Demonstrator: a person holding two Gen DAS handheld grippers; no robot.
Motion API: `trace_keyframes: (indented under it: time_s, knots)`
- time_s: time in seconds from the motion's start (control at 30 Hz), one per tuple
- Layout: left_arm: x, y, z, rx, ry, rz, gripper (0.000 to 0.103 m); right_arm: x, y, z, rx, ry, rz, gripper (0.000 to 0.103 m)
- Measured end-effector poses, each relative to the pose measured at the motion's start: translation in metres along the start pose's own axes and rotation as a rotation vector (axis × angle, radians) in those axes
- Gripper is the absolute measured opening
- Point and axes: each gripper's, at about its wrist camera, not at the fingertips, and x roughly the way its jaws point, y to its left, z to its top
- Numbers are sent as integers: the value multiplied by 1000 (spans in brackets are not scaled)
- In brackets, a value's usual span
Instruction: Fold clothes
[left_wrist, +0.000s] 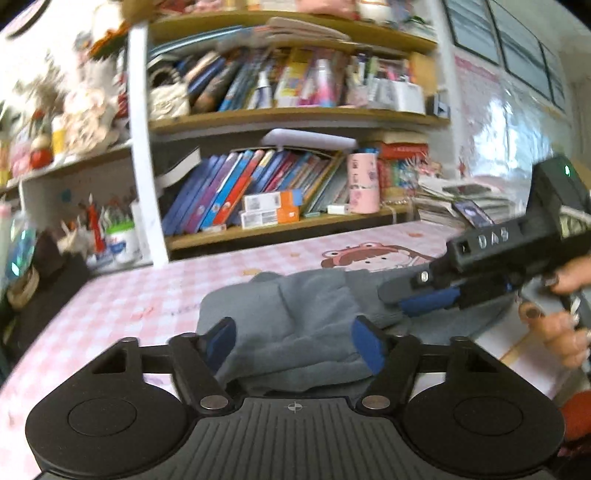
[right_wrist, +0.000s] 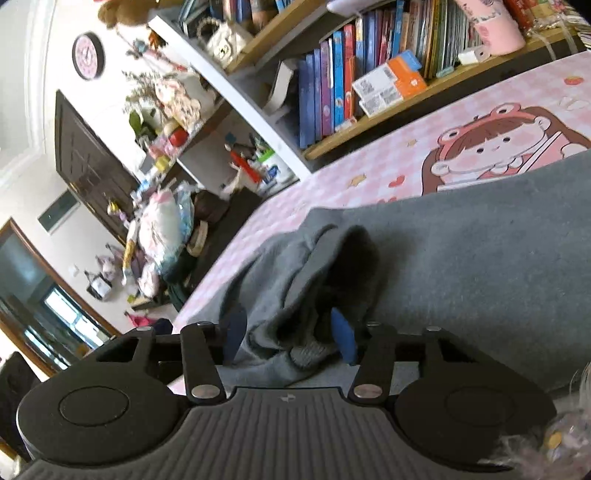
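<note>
A grey sweatshirt-like garment (left_wrist: 306, 306) lies on the pink checked table (left_wrist: 140, 295). In the right wrist view its broad flat part (right_wrist: 480, 258) fills the right side, and a bunched sleeve end (right_wrist: 295, 280) rises in front of the fingers. My left gripper (left_wrist: 295, 343) is low over the near fold. Its blue pads stand apart with cloth between them, not squeezed. My right gripper (right_wrist: 290, 336) has the bunched sleeve end filling its gap. From the left wrist view this right gripper (left_wrist: 402, 301) comes in from the right, held by a hand (left_wrist: 565, 332), and bites the garment's edge.
A loaded bookshelf (left_wrist: 277, 184) stands right behind the table. A phone (left_wrist: 474, 214) and stacked papers lie at the back right. Clutter and a dark chair (left_wrist: 44, 288) sit off the table's left edge. A cartoon print (right_wrist: 491, 147) marks the tabletop beyond the garment.
</note>
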Motion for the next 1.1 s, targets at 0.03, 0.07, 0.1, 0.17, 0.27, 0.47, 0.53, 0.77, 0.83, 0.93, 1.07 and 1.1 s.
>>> trace_keyframes:
  time_s: [0.03,0.07,0.1,0.17,0.27,0.47,0.53,0.77,0.83,0.93,1.07,1.1]
  knots:
    - [1,3,-2,-21,4,-5,46,6,-1,0,-1,11,-4,38]
    - [1,5,-5,-43,9,-9,40,12,-3,0,-1,23,-5,32]
    - [2,7,-8,-65,14,-13,39,17,-4,0,0,30,-5,27]
    - [6,10,-13,-108,26,-35,39,22,-8,0,6,22,-19,24]
    - [11,9,-20,-128,39,-57,39,24,-12,0,13,14,-35,24]
    - [9,5,-25,-144,14,-37,41,18,-5,-4,-30,13,-61,34]
    - [1,1,-24,-155,-26,-17,48,13,1,-6,-59,-1,-75,37]
    - [-21,-23,-21,-153,-108,42,82,-18,35,-21,-228,-83,-110,62]
    - [-23,-30,-22,-168,-102,68,86,-27,39,-28,-274,-102,-142,69]
    - [-24,-35,-29,-238,-102,85,91,-43,43,-38,-340,-127,-207,78]
    - [-23,-39,-35,-281,-109,80,95,-63,36,-52,-382,-151,-330,90]
    - [-22,-40,-35,-277,-108,76,96,-67,33,-54,-385,-154,-362,92]
